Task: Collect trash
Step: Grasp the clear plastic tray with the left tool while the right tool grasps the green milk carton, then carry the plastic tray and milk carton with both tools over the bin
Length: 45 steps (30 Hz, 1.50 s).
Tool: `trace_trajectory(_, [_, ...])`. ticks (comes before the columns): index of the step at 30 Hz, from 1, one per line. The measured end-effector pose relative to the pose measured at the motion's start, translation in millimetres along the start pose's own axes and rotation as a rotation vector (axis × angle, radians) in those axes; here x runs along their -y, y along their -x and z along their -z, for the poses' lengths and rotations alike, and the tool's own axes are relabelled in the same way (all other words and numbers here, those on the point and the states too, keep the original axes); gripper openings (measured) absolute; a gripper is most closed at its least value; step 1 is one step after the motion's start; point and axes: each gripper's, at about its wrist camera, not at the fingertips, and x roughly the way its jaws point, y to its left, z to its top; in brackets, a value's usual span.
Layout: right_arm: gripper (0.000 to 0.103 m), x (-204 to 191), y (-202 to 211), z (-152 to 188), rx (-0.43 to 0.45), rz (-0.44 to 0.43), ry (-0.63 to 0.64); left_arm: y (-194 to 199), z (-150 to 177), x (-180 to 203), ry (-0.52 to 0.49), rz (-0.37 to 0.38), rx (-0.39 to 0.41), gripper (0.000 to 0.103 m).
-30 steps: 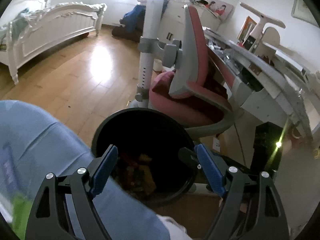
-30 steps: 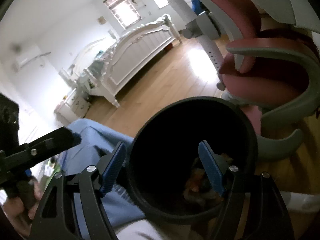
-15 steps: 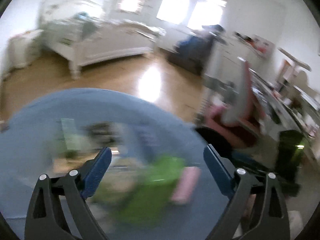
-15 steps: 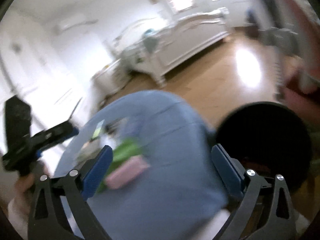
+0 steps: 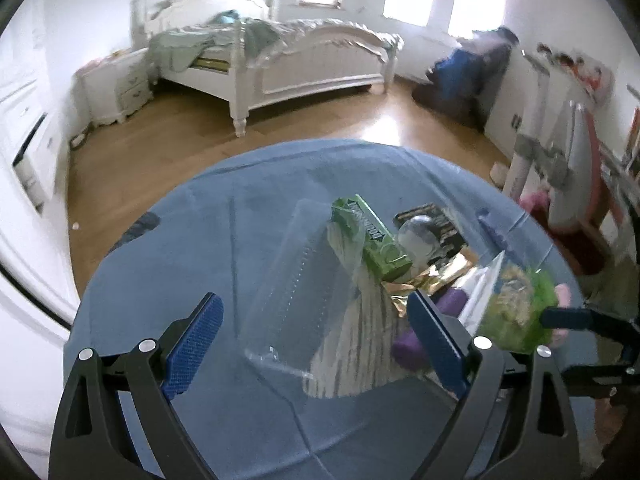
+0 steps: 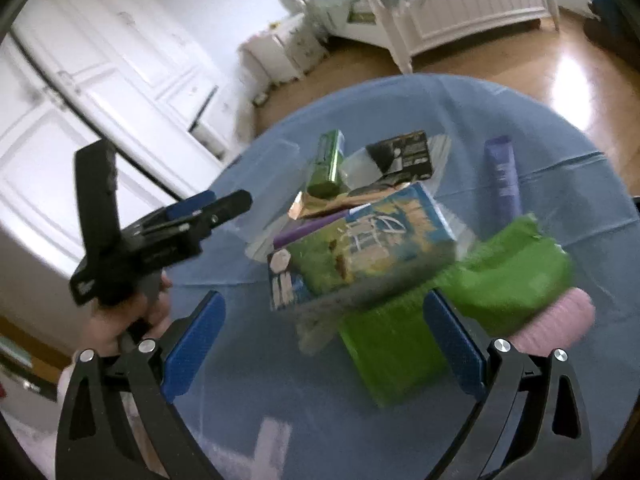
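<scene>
Left wrist view: the left hand-held gripper [image 5: 316, 336] hangs with jaws wide and empty over a clear plastic tray [image 5: 296, 292] on the blue-covered tabletop [image 5: 168, 280]. Trash lies piled right of it, a green wrapper [image 5: 372, 240] among it. Right wrist view: the right hand-held gripper [image 6: 324, 340] also stands wide and empty, above a printed box [image 6: 360, 248] and green packaging [image 6: 512, 280] in the pile.

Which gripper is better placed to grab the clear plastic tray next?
Left, probably. The left gripper is open with the clear plastic tray lying right between its fingers. The right gripper is also open, but faces the blue-green box instead.
</scene>
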Motion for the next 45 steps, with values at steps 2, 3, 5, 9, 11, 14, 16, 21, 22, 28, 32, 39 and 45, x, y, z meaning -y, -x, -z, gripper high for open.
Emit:
trace_trajectory(2, [0.097, 1.0, -6.6, -9.0, 0.004, 0.060, -0.028, -10.8, -5.0, 2.1, -0.035, -0.024, -0.017, 0.092])
trace_trajectory(3, [0.097, 2.3, -9.2, -15.7, 0.002, 0.082, -0.040, -16.8, -7.1, 2.3, -0.046, -0.031, -0.026, 0.092])
trace_trajectory(5, [0.097, 5.3, -13.1, -26.4, -0.008, 0.108, -0.058, -21.2, -8.1, -0.4, -0.055, -0.021, -0.038, 0.080])
trace_trajectory(9, [0.097, 9.1, -27.1, -44.3, -0.047, 0.143, -0.089, -23.3, -3.5, -5.9, -0.057, 0.018, -0.042, 0.048])
trace_trajectory(11, [0.097, 5.5, -33.8, -46.7, -0.052, 0.175, -0.060, -19.2, 1.1, -6.7, -0.043, 0.042, -0.032, 0.047])
trace_trajectory(14, [0.074, 0.1, -44.3, -44.6, -0.071, 0.248, 0.034, -10.8, 8.5, -9.7, -0.025, 0.051, -0.010, 0.047])
trace_trajectory(16, [0.066, 0.1, -40.3, -38.5, -0.062, 0.235, 0.053, -4.3, 12.8, -13.2, -0.005, 0.059, 0.006, 0.047])
trace_trajectory(21, [0.056, -2.0, -14.8, -23.4, 0.009, 0.184, 0.079, 12.7, 17.7, -18.3, 0.055, 0.100, 0.048, 0.047])
trace_trajectory(22, [0.055, -3.7, -6.6, -20.1, 0.035, 0.166, 0.087, 17.7, 16.9, -17.0, 0.062, 0.110, 0.060, 0.047])
trace_trajectory(28, [0.052, -9.6, 63.6, -1.5, 0.265, 0.088, 0.149, 46.8, 6.3, 9.2, 0.066, 0.172, 0.134, 0.047])
trace_trajectory(32, [0.052, -6.7, 117.4, 10.5, 0.440, 0.111, 0.187, 61.8, -6.6, 38.6, 0.051, 0.207, 0.186, 0.047])
trace_trajectory(39, [0.052, 34.9, 184.7, 31.7, 0.607, 0.218, 0.171, 61.9, -30.8, 104.5, 0.001, 0.266, 0.218, 0.047])
trace_trajectory(45, [0.052, 111.5, 218.7, 51.1, 0.653, 0.291, 0.075, 38.0, -38.7, 182.7, -0.069, 0.341, 0.169, 0.047])
